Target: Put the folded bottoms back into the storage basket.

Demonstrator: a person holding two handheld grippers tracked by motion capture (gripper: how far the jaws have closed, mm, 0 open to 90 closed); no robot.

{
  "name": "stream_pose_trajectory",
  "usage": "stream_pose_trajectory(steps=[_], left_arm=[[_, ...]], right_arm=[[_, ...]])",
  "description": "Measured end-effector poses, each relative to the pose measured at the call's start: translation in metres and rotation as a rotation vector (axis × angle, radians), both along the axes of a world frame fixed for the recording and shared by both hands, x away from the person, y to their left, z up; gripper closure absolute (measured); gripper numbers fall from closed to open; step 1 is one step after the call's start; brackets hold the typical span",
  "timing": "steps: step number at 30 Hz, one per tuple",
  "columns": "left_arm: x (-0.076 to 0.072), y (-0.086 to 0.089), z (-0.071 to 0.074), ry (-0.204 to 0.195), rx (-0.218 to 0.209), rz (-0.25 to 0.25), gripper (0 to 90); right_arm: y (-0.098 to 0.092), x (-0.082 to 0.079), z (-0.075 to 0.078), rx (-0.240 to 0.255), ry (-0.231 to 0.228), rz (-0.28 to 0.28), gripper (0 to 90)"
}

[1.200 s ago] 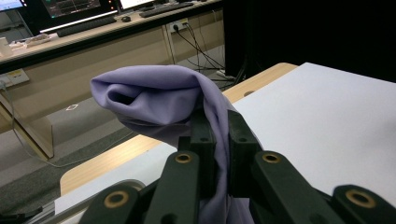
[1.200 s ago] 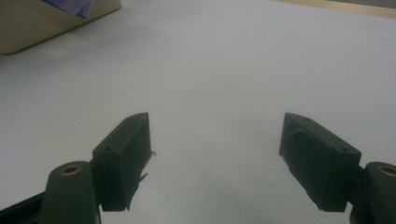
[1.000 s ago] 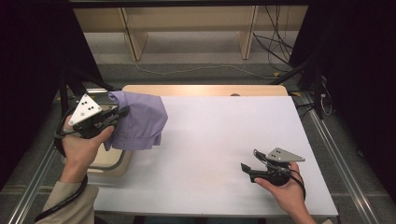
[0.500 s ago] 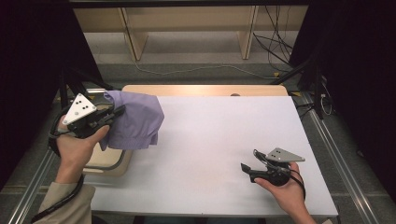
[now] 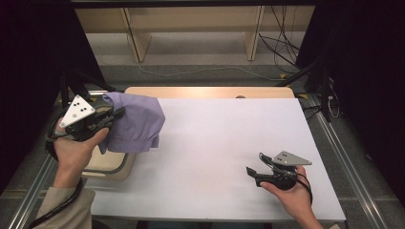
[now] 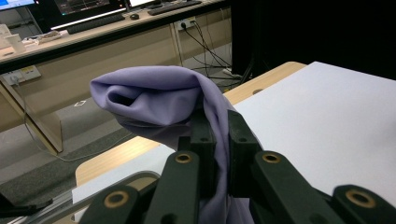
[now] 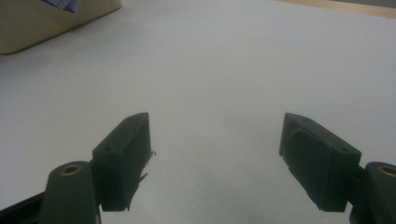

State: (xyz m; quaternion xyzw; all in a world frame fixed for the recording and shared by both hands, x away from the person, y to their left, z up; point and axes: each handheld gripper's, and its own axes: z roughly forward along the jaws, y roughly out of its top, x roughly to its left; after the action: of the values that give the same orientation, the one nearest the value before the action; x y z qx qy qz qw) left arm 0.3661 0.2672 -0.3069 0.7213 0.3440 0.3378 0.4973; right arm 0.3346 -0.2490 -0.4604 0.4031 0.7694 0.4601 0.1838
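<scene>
A lavender cloth (image 5: 136, 123) hangs in the air over the table's left edge, bunched and draped. My left gripper (image 5: 113, 116) is shut on it, held up by the person's left hand. In the left gripper view the cloth (image 6: 159, 100) is pinched between the two black jaws and folds over their tips, and my left gripper (image 6: 219, 140) points toward the table's far side. My right gripper (image 5: 252, 171) rests low near the table's front right, in the person's right hand. Its jaws stand wide apart over bare white table, with nothing between them (image 7: 215, 154).
A beige bin (image 5: 112, 164) sits at the table's left edge, below the hanging cloth; its corner (image 7: 56, 23) appears in the right gripper view. The white table top (image 5: 229, 138) stretches between the two hands. Wooden shelving legs and cables lie on the floor beyond the far edge.
The left hand has shifted slightly left and a little up with the cloth, which hangs more bunched. The right hand has stayed still.
</scene>
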Motion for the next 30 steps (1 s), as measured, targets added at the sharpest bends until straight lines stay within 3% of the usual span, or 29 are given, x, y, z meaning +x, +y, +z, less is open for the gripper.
stream_pose_trajectory(steps=[30], left_arm=[[-0.004,0.011,0.004,0.008,-0.006,0.021,83.4]], right_arm=[[0.000,0.000,0.000,0.000,0.002,0.000,26.0]])
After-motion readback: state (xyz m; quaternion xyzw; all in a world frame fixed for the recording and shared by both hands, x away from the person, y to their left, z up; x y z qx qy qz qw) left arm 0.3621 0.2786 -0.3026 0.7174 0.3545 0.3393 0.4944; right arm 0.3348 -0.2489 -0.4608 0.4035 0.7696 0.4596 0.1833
